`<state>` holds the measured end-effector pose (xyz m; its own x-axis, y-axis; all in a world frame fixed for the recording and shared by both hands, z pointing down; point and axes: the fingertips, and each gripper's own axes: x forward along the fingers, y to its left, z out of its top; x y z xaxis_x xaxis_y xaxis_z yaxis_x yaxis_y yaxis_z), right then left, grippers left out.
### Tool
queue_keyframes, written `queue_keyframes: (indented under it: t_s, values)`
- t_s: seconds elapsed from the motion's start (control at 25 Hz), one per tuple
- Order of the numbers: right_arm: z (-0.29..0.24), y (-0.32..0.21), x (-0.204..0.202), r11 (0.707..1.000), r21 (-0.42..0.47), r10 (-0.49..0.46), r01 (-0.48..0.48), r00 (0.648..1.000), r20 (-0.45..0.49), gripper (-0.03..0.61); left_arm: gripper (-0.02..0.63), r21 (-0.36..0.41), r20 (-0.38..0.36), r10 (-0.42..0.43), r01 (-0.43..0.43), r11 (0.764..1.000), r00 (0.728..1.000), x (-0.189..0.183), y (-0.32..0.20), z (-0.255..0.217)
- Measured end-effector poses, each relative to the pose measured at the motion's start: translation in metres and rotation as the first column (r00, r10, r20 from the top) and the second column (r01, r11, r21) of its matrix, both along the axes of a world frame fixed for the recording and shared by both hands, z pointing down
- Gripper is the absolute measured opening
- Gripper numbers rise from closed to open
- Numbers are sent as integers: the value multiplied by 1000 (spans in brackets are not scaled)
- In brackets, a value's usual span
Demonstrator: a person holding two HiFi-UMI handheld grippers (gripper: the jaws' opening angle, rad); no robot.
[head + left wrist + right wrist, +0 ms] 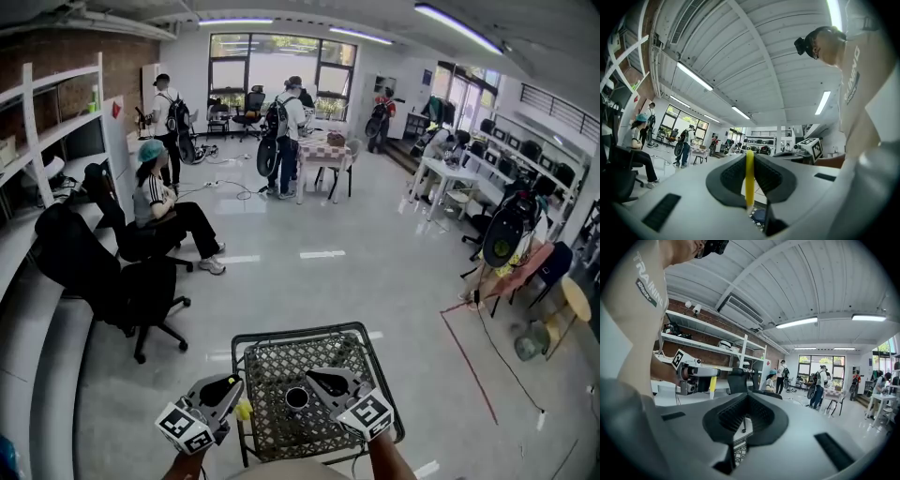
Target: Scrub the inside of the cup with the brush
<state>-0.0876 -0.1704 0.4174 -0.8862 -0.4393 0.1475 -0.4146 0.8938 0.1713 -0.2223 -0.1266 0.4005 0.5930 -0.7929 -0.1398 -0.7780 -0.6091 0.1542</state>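
L hand-held gripper (pixel 749 161) on brush (pixel 749 187), R hand-held gripper (pixel 748 400) closed

The person's shirt (pixel 633 333) carries pale letters that read "TRAINI", then cut off; the small label below is unreadable.

A cup (pixel 296 397) stands on the bench (pixel 281 334). The left tool (pixel 234 387), with a brush (pixel 244 410) in it, is at the bench's left edge. The right tool (pixel 315 379) is over the bench, just right of the cup.
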Motion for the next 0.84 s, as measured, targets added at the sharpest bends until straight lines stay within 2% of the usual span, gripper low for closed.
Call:
queue_keyframes:
  t_s: [0.48,0.6,0.84]
  values:
    - [4,13,6,1000,12,-10,10,1000,-17,15,51,-19,11,56,-56,998,998,18,9,14]
    - [-1,17,6,999,33,-27,28,999,-37,15,51,-27,-2,40,-41,999,999,19,8,13]
    - [-11,14,11,998,56,-29,30,1000,-11,15,51,10,21,42,-43,999,999,27,2,4]
